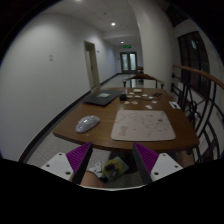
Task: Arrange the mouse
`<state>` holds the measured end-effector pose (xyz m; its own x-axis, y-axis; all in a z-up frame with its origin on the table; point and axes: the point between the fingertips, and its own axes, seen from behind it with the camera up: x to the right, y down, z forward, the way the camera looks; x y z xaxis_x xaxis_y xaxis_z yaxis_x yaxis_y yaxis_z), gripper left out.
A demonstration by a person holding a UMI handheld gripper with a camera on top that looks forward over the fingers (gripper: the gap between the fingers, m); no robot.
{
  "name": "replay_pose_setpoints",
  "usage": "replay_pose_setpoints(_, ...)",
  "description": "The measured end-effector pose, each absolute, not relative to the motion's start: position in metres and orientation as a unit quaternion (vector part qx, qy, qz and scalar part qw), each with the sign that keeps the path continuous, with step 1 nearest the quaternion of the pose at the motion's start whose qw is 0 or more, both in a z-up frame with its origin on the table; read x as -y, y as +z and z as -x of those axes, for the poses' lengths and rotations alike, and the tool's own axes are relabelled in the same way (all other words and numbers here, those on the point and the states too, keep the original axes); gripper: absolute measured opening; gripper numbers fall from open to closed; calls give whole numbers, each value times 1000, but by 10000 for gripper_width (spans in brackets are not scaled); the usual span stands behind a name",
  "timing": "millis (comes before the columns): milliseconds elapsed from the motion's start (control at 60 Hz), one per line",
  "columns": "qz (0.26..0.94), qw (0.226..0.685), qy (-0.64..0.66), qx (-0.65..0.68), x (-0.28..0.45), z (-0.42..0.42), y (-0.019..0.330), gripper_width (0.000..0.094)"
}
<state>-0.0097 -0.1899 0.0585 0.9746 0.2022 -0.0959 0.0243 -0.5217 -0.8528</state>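
Down low, the gripper [111, 160] has its purple pads [76, 157] spread wide with nothing held between them. Just beyond the fingers starts the brown table [100, 133]. The grey mouse [87, 123] sits ahead and to the left, beside a large sheet of paper [143, 125]. Farther back lies a laptop [101, 98], then scattered small papers [150, 97], and a corridor runs off to a door [130, 62].

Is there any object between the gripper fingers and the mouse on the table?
Nothing visible blocks the way. The mouse lies on bare table ahead and left of the gripper, whose fingers are open, short of the near table edge. The large paper sheet lies right of the mouse, off that path.
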Motion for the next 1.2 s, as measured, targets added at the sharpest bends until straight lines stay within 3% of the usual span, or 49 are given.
replay_pose_setpoints(250, 854, 482, 150, 126, 132, 123, 25, 829)
replay_pose_setpoints(383, 865, 455, 157, 141, 108, 165, -9, 831)
replay_pose_setpoints(467, 860, 474, 119, 144, 80, 169, -12, 822)
replay_pose_setpoints(800, 868, 474, 73, 128, 2, 204, -17, 816)
replay_pose_setpoints(833, 867, 477, 71, 129, 0, 205, -17, 771)
replay_pose_setpoints(900, 866, 482, 77, 111, -4, 205, -16, 519)
replay_pose_setpoints(1000, 866, 474, 91, 128, -3, 209, -15, 399)
replay_pose_setpoints(1067, 867, 463, 129, 132, 10, 217, -2, 362)
replay_pose_setpoints(1200, 807, 565, 118, 121, 3, 171, 110, 357)
